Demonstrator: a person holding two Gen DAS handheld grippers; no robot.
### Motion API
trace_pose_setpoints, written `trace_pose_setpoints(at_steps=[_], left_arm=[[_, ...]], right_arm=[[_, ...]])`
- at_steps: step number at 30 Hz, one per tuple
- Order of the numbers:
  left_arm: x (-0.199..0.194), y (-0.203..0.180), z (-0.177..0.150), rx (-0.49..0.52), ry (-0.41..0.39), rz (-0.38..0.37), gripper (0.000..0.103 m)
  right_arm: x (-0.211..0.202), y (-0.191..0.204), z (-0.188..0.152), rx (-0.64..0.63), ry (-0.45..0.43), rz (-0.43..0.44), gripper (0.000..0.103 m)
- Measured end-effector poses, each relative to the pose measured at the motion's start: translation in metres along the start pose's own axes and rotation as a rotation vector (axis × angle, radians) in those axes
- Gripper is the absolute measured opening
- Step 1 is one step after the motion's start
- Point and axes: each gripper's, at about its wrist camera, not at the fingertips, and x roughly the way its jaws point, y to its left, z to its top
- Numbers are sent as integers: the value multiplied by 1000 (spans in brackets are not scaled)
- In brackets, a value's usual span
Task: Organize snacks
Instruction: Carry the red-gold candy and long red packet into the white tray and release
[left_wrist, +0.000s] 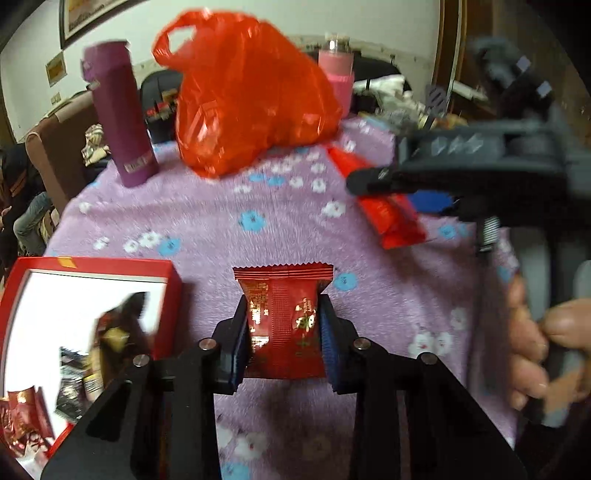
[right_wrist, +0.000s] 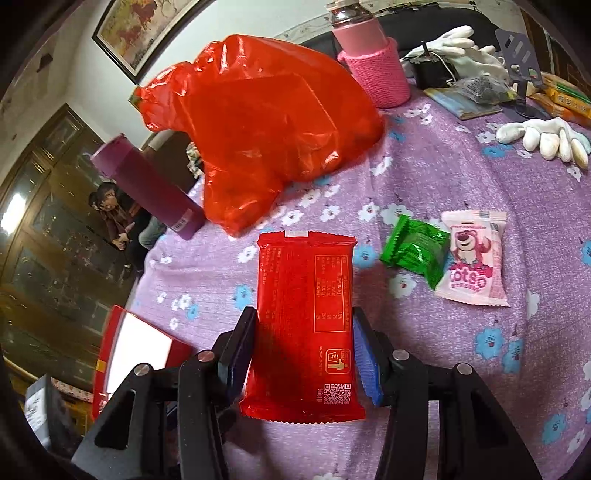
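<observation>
Box (left_wrist: 168, 288) contents, probably snacks, left-view only.

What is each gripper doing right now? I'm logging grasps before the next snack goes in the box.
Left gripper: closed on a small red snack packet.
Right gripper: closed on a long red snack packet.

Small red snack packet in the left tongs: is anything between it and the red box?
Nothing visible. The small red snack packet is clamped in the left tongs, and the red box sits open just to its left, with only bare flowered tablecloth between them.
</observation>
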Motion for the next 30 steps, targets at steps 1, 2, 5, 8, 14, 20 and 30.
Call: trace_pose_setpoints(at_steps=[1, 2, 5, 8, 14, 20, 30], left_arm=[[-6, 1, 0, -3, -14, -1, 31], [-18, 5, -2, -3, -41, 5, 31], [-43, 17, -9, -9, -93, 32, 31], [-63, 45, -18, -46, -130, 83, 31], [-87, 117, -39, -171, -154, 230, 31], [-94, 160, -63, -247, -144, 298, 31], [-92, 194, -75, -293, -132, 289, 31]], right_arm=[[0, 1, 0, 0, -2, 9, 50], [-1, 2, 0, 1, -4, 20, 50], [0, 10, -2, -2, -7, 73, 50], [5, 22, -6, -13, 8, 134, 50], [21, 63, -27, -63, 50, 252, 50], [29, 96, -46, -122, 97, 358, 50], [67, 165, -79, -210, 234, 392, 50]])
